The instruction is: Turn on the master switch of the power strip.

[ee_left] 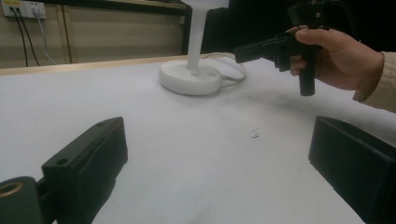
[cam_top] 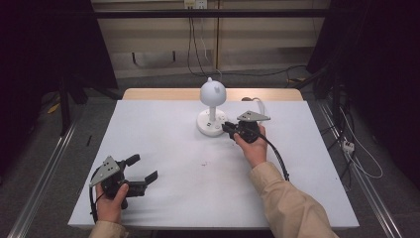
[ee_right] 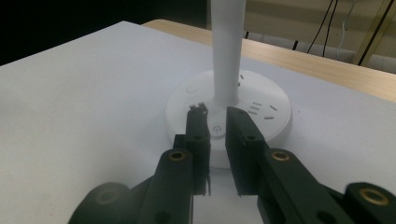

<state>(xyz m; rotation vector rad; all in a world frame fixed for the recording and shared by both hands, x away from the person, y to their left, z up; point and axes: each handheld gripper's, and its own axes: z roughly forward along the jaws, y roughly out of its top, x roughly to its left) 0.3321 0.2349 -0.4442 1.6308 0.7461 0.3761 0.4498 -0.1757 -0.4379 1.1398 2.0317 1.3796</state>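
From the high view, a white desk lamp (cam_top: 212, 106) stands upright on the far middle of the white table (cam_top: 163, 148), its round base resting flat and its rounded head above the stem. The right gripper (cam_top: 229, 128) is held level at the near right edge of that base, its tips over the rim, with the right hand (cam_top: 251, 146) behind it. The left gripper (cam_top: 143, 169) sits well apart near the front left corner, jaws spread wide with nothing between them (the left hand (cam_top: 113, 198) rests low on the table there).

In the left gripper view, its two black jaws stand far apart over bare tabletop, and the lamp's base (ee_left: 190, 78) lies well beyond them, with the right gripper (ee_left: 243, 52) poised just beside it.

In the right gripper view, the jaws are drawn nearly together, a narrow gap left between them, and they hold nothing. Their tips hover above the base (ee_right: 261, 112), just in front of the stem (ee_right: 226, 51), with a small power button (ee_right: 216, 128) showing in the gap.
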